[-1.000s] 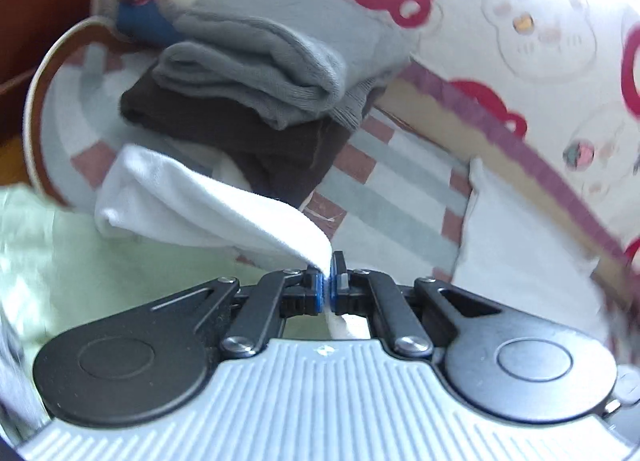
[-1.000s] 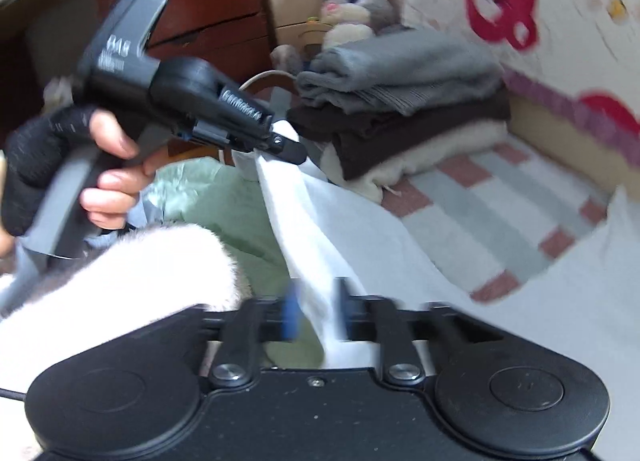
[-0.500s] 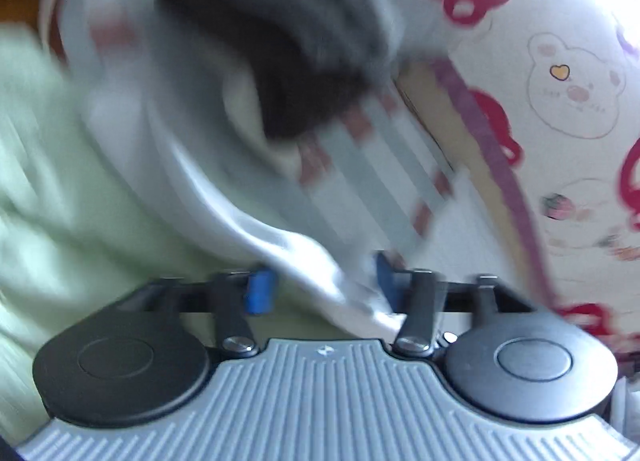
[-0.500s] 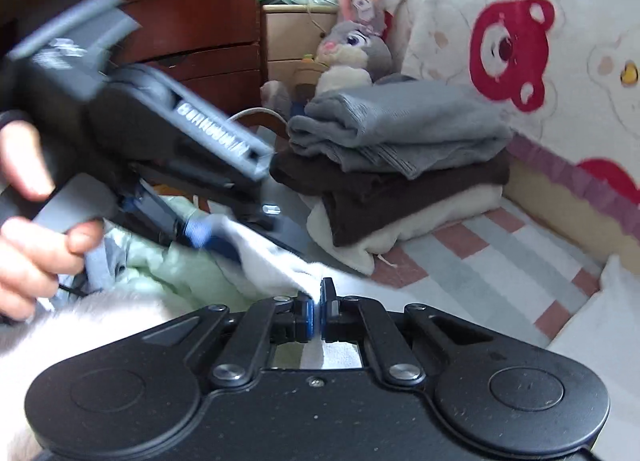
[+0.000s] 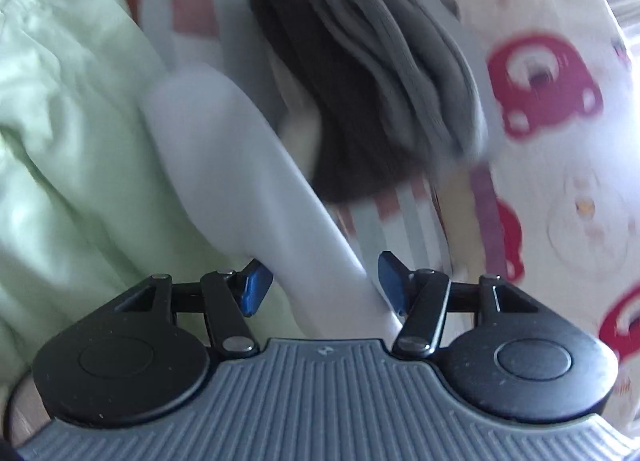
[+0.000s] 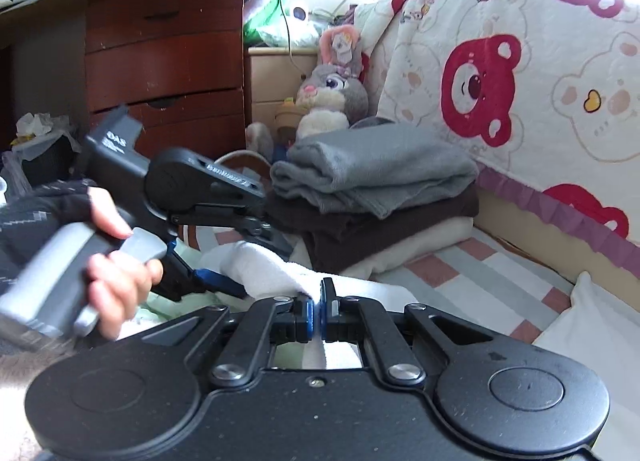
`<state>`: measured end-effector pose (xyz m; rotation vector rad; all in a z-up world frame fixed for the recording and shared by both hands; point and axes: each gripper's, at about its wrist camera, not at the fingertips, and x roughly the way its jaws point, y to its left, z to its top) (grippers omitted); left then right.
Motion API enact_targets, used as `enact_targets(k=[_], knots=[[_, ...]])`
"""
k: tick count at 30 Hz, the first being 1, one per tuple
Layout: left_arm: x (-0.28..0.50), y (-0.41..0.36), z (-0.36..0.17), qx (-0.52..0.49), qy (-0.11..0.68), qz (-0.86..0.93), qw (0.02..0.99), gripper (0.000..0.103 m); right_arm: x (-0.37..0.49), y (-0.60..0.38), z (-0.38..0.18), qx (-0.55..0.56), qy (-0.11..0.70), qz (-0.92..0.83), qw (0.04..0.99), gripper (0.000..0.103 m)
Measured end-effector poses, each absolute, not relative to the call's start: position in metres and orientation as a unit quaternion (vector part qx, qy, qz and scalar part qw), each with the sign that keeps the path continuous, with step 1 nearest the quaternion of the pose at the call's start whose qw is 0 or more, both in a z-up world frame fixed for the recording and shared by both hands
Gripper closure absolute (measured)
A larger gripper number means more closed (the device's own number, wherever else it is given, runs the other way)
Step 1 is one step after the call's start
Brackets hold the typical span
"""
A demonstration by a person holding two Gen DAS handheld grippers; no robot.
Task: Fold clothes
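Observation:
A white cloth [image 5: 240,181] runs from the bed up between the blue pads of my left gripper [image 5: 318,283], which is open around it without pinching. In the right wrist view my right gripper [image 6: 318,315] is shut on an edge of the same white cloth [image 6: 264,267]. The left gripper [image 6: 224,257] shows there at left, held by a gloved hand [image 6: 116,273], its fingers beside the cloth. A stack of folded clothes, grey on brown on cream [image 6: 380,197], sits just behind.
A striped bed sheet [image 6: 492,273] lies under the stack. A pale green garment [image 5: 68,133] is bunched at left. A bear-print blanket [image 6: 520,93] covers the wall side. A plush rabbit [image 6: 332,97] and wooden drawers [image 6: 164,73] stand behind.
My left gripper opened and let go of the white cloth, then tilted. My right gripper closed on the cloth's edge and holds it.

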<state>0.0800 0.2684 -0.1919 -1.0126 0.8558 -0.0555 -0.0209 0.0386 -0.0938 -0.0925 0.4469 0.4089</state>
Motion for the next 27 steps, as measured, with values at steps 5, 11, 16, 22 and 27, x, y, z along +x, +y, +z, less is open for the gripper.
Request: enact_targets(k=[5,11,16,22,27], knots=[[0.101,0.271,-0.189,-0.417,0.416,-0.073,0.805,0.100,-0.021,0.034,-0.094,-0.031,0.218,0.198,0.955,0.099],[0.084,0.260,-0.119,-0.211,0.223,-0.022,0.952,0.100,-0.024,0.050,-0.098,-0.077,0.231,0.187,0.952,0.088],[0.091,0.302,-0.161,-0.265,0.270,0.015,0.926,0.097,-0.017,0.035,-0.112,-0.023,0.307,0.226,0.924,0.061],[0.085,0.329,-0.206,-0.265,0.309,0.055,0.912,0.096,-0.021,0.028,-0.159,-0.046,0.413,0.201,0.887,0.058],[0.096,0.338,-0.216,-0.318,0.350,0.020,0.881,0.077,-0.019,0.028,-0.169,-0.033,0.425,0.196,0.883,0.058]])
